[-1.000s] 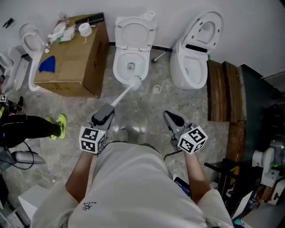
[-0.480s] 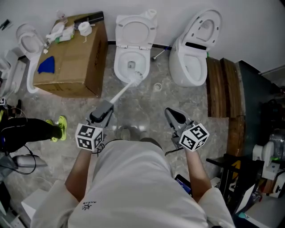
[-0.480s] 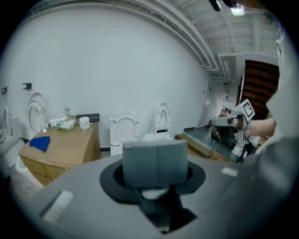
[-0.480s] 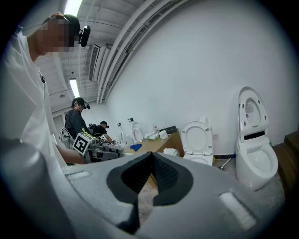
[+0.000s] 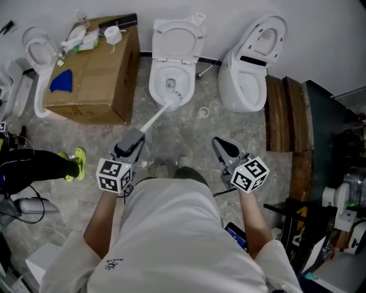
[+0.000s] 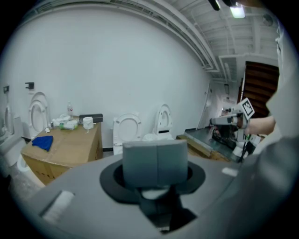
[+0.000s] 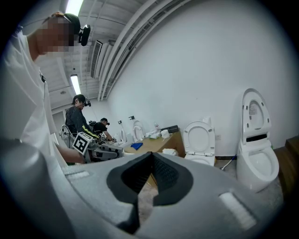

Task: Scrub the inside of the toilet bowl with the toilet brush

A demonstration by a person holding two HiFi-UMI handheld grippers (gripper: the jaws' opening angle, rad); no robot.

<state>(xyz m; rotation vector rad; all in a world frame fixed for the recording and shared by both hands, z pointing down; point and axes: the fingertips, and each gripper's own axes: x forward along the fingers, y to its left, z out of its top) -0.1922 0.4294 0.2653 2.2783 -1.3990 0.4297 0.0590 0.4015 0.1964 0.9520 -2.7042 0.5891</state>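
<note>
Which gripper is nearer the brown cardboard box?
Left. The left gripper, shut on the white toilet brush, is just off a corner of the brown cardboard box; the right gripper sits farther right.

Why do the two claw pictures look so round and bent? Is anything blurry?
Left claw view: fisheye lens, dark corners, bowed ceiling pipes; the left claw up close is soft, the cardboard box sharper. Right claw view: same bending, a ceiling lamp glares. Head view: evenly lit, sharp.
</note>
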